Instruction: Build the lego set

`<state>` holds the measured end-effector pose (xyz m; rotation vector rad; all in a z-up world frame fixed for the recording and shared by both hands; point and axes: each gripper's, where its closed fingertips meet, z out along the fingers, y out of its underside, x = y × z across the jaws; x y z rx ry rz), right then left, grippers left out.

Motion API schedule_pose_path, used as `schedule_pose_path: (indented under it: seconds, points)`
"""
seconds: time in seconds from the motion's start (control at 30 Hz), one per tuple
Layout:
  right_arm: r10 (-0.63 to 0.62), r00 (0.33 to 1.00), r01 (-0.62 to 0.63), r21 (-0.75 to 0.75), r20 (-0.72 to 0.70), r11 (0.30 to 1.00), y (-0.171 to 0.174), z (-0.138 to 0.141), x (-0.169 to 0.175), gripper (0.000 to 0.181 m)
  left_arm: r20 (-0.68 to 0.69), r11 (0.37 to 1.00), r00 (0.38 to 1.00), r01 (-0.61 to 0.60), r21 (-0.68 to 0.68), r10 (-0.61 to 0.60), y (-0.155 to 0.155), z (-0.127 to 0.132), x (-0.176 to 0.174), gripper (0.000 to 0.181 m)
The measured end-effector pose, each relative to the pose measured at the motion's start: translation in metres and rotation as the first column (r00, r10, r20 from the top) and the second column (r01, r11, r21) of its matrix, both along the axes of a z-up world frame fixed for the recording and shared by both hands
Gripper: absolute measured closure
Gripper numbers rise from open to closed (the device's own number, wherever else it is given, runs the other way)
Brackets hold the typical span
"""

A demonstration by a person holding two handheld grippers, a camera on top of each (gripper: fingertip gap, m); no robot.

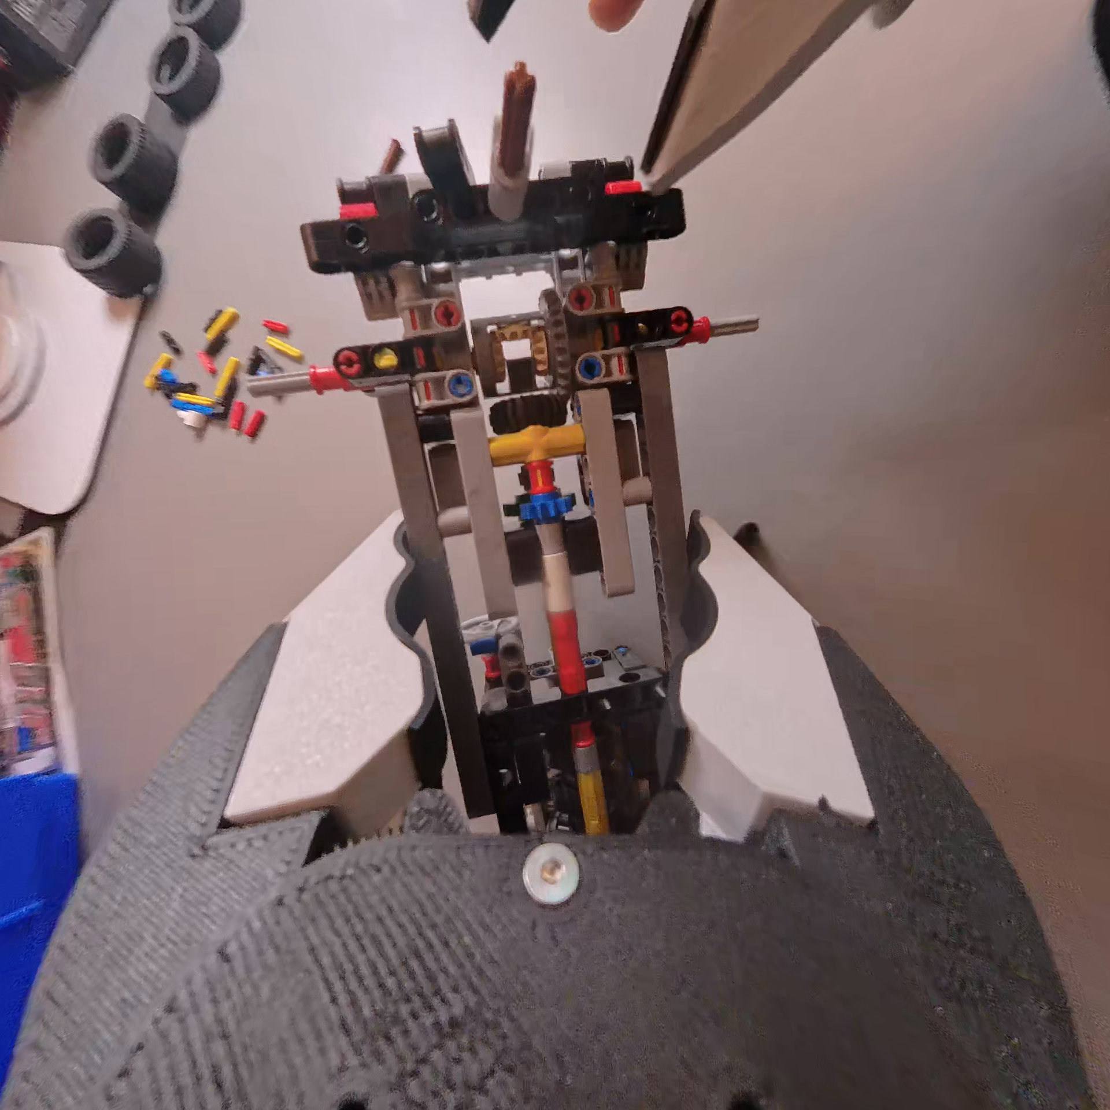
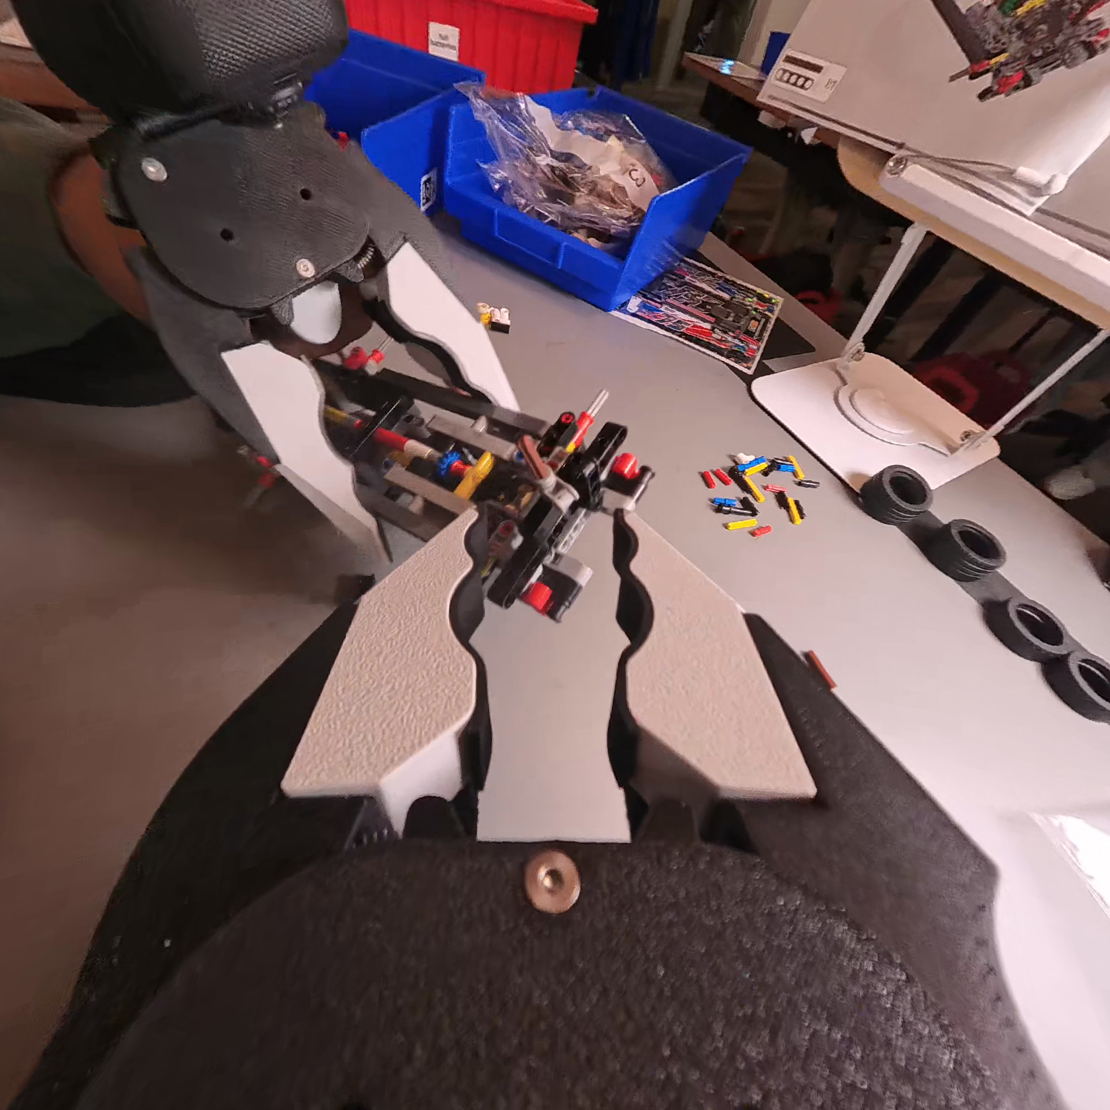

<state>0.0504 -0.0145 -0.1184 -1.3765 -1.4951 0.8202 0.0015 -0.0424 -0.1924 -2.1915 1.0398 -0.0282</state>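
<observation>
Your left gripper (image 1: pixel 549 591) holds the lego chassis (image 1: pixel 528 384) clamped between its fingers, lifted above the grey table (image 2: pixel 600 384). Your right gripper (image 2: pixel 545 528) stands open, its tips around the chassis front end without pinching it. Right of the chassis lie small loose pins (image 2: pixel 758 486), then four black tyres (image 2: pixel 967 549). Behind it sit a sticker sheet (image 2: pixel 703 312) and blue bins (image 2: pixel 600 252) with bagged parts.
</observation>
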Motion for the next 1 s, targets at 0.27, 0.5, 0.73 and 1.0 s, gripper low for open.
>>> schedule_pose_path:
  seconds: [0.27,0.5,0.73,1.0]
  points:
    - [-0.014,1.0,0.012,0.078,0.022,0.997,0.009,-0.003,-0.004,0.154,-0.183,0.991,0.982,0.065,0.117,-0.043,0.016,0.007,-0.016,0.094]
    - [-0.093,0.993,0.082,0.148,0.066,0.986,0.013,-0.015,-0.019,0.144,-0.215,0.991,0.976,0.072,0.109,-0.047,0.015,0.001,-0.015,0.093]
    - [0.025,0.998,-0.042,0.318,0.058,0.947,0.008,-0.008,-0.011,0.161,-0.345,0.974,0.935,0.152,0.169,-0.086,0.017,0.005,-0.025,0.093]
    - [0.191,0.971,-0.237,0.509,0.143,0.828,-0.013,-0.023,-0.008,0.16,-0.526,0.935,0.828,0.319,0.153,-0.196,0.013,-0.001,-0.029,0.093]
